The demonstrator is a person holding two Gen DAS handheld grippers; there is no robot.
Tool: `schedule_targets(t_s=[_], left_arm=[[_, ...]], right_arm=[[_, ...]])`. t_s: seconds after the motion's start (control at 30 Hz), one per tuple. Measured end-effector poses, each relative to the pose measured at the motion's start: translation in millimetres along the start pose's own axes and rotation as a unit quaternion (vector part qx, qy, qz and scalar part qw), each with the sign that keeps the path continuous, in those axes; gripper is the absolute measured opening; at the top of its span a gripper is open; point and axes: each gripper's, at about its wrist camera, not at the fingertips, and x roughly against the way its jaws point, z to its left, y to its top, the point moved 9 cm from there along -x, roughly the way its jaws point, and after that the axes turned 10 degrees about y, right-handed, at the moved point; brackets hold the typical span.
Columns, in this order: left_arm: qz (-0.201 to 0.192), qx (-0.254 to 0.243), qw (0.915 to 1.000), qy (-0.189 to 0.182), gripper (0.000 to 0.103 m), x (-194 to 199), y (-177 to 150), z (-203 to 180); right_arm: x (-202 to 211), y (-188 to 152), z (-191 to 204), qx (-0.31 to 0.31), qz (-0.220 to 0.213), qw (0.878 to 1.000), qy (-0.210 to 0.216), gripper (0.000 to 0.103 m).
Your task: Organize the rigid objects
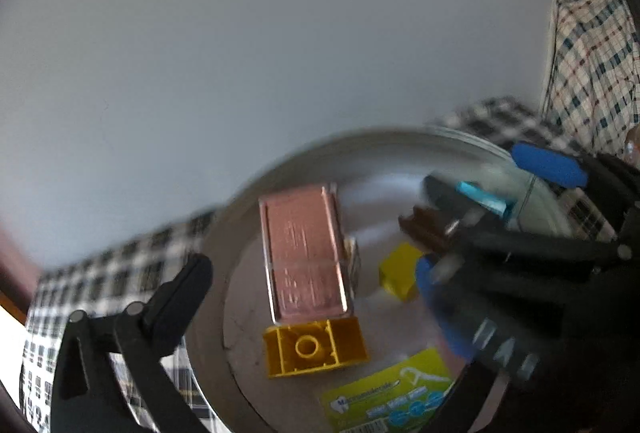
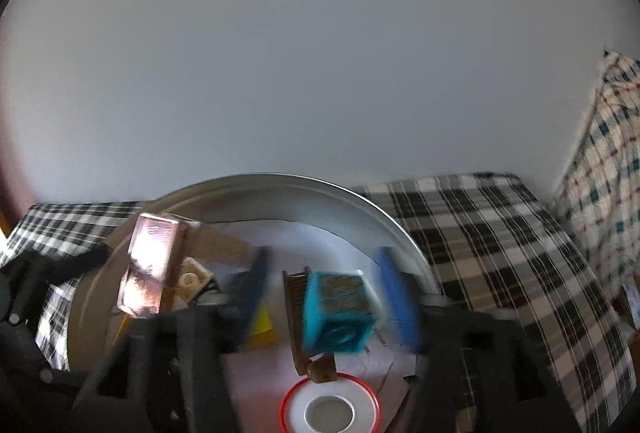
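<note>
- Large round silver metal bowl [image 2: 400,233] sits on a black-and-white checked cloth [image 2: 480,233]; plain grey wall behind, a plaid fabric [image 2: 608,169] hanging at right.
- Right gripper [image 2: 324,301], with blue pads, is over the bowl, jaws spread wide apart. Between them: a teal cube-shaped block [image 2: 336,313] and a brown comb-like piece [image 2: 298,313], side by side. Neither pad visibly touches the block; blur prevents certainty.
- Left gripper [image 1: 316,273]: its black left finger [image 1: 176,297] is outside the bowl rim over the cloth; the right finger is hidden behind the right gripper, so I cannot tell whether it is open or closed.
- Pink rectangular metallic-looking box [image 1: 304,253] stands tilted in the bowl, its lower end touching a yellow plastic building brick [image 1: 316,347] lying with its hollow underside showing.
- Small yellow block [image 1: 400,271] lies on the bowl floor just beside the right gripper's lower blue pad [image 1: 426,273].
- Green-yellow printed card packet [image 1: 384,393] lies in the bowl near the lower edge of the left wrist view.
- Cream-coloured brick [image 2: 194,279] sits behind the pink box in the right wrist view.
- White round lid with red rim [image 2: 330,409] lies in the bowl, nearest the right wrist camera, just below the brown piece.
</note>
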Motion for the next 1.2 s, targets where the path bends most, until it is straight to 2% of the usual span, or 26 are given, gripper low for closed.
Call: schedule_targets(t_s=[0.03, 0.1, 0.23, 0.37, 0.43, 0.57, 0.77, 0.9, 1.1, 1.2], left_arm=[[0.000, 0.000, 1.0000, -0.001, 0.103, 1, 0, -2], [0.016, -0.004, 0.9998, -0.008, 0.103, -1, -4, -6], [0.026, 0.015, 0.9993, -0.020, 0.103, -3, -6, -3], [0.054, 0.041, 0.9964, -0.051, 0.103, -9, -14, -5], [0.057, 0.039, 0.9966, -0.045, 0.103, -10, -17, -7], [0.039, 0.040, 0.9982, -0.022, 0.103, -8, -17, -1], [0.008, 0.083, 0.9965, 0.004, 0.103, 1, -18, 23], [-0.025, 0.115, 0.9930, 0.016, 0.103, 6, -19, 36], [-0.061, 0.152, 0.9861, 0.031, 0.103, 14, -24, 50], [-0.073, 0.155, 0.9845, 0.037, 0.103, 17, -26, 55]], right_arm=[[4, 2, 1, 0.002, -0.013, 1.000, 0.003, 0.085], [11, 6, 2, 0.002, -0.034, 0.999, 0.002, 0.090], [19, 8, -1, -0.010, -0.053, 0.999, 0.003, 0.091], [20, 8, -3, -0.024, -0.057, 0.998, 0.004, 0.091], [21, 7, -7, -0.031, -0.062, 0.998, 0.005, 0.091], [28, 8, -2, -0.016, -0.079, 0.997, -0.008, 0.091], [35, 5, -7, -0.032, -0.103, 0.994, -0.015, 0.091], [36, 3, -11, -0.051, -0.120, 0.991, -0.009, 0.091], [47, 0, -10, -0.047, -0.153, 0.986, -0.034, 0.091], [52, 1, -5, -0.034, -0.170, 0.984, -0.044, 0.091]])
